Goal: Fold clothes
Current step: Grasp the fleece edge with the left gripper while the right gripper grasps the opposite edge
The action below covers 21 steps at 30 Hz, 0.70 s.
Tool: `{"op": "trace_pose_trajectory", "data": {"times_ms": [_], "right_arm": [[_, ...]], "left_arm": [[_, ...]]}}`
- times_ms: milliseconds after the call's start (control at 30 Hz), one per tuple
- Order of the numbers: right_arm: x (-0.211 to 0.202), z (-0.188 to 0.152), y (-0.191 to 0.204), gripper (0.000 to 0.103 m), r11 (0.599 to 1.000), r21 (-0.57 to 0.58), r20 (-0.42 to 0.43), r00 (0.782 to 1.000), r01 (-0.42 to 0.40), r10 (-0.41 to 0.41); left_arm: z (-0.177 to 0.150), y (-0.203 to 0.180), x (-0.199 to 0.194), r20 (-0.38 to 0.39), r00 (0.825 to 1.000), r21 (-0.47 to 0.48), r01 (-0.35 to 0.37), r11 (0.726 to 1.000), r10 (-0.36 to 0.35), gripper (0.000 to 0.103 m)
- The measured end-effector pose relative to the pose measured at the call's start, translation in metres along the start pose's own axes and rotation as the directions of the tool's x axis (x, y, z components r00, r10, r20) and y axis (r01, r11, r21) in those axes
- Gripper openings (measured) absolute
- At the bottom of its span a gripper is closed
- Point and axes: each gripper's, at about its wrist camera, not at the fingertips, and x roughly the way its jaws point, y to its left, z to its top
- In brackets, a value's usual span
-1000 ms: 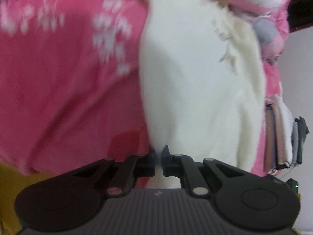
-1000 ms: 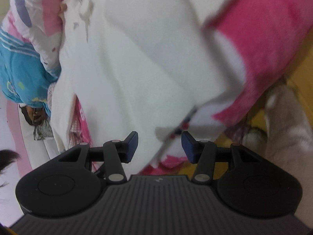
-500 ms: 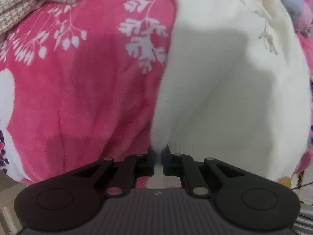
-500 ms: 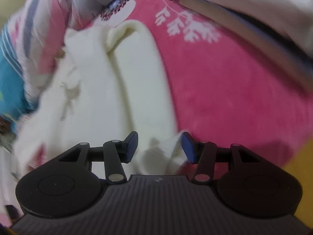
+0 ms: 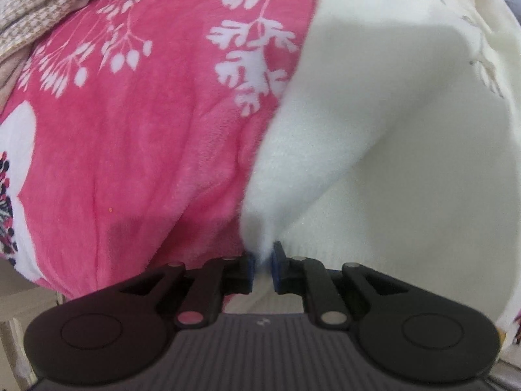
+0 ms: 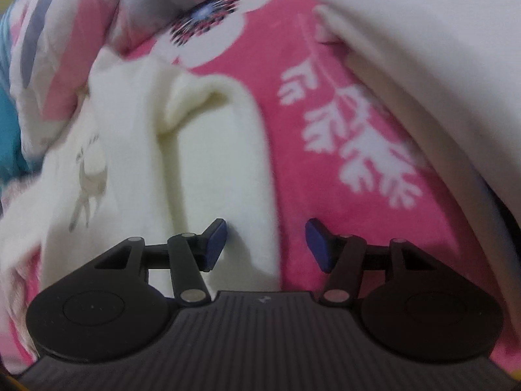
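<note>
A cream fleece sweater (image 5: pixel 390 163) lies on a pink floral blanket (image 5: pixel 146 146). My left gripper (image 5: pixel 262 268) points down at the sweater's near corner. Its jaws are beginning to open, and the pads still pinch a tuft of cream cloth. In the right wrist view the same sweater (image 6: pixel 202 150) shows a folded edge and a pale deer motif (image 6: pixel 88 176). My right gripper (image 6: pixel 265 244) hovers over that edge with its jaws opening. The sweater's edge and the blanket (image 6: pixel 325 195) lie beneath the gap, and neither pad presses on cloth.
A beige checked cloth (image 5: pixel 49 9) lies bunched at the far left of the blanket. White fabric (image 6: pixel 423 49) covers the right side of the right wrist view. Pink, grey and white patterned bedding (image 6: pixel 65 32) and a teal cloth (image 6: pixel 6 123) sit beyond the sweater.
The left gripper sank toward the blanket, still holding the sweater corner, and its pads parted slightly. The right gripper swept sideways to the sweater's folded edge, let go of cloth and widened.
</note>
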Motion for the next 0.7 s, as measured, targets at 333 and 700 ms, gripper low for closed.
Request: {"op": "trace_pose_trajectory", "data": {"times_ms": [333,700], "right_arm": [[-0.016,0.058,0.039,0.008,0.890,-0.452,-0.024,0.997,0.057,-0.076],[-0.012,0.249,0.046,0.052,0.432,-0.679,0.470,0.804,0.593,-0.365]], "left_arm": [[-0.007,-0.013,-0.004,0.000,0.996,-0.076,-0.085,0.993,0.085,0.013],[-0.019,-0.021,-0.011,0.027,0.993,-0.087,-0.111,0.990,0.113,0.012]]}}
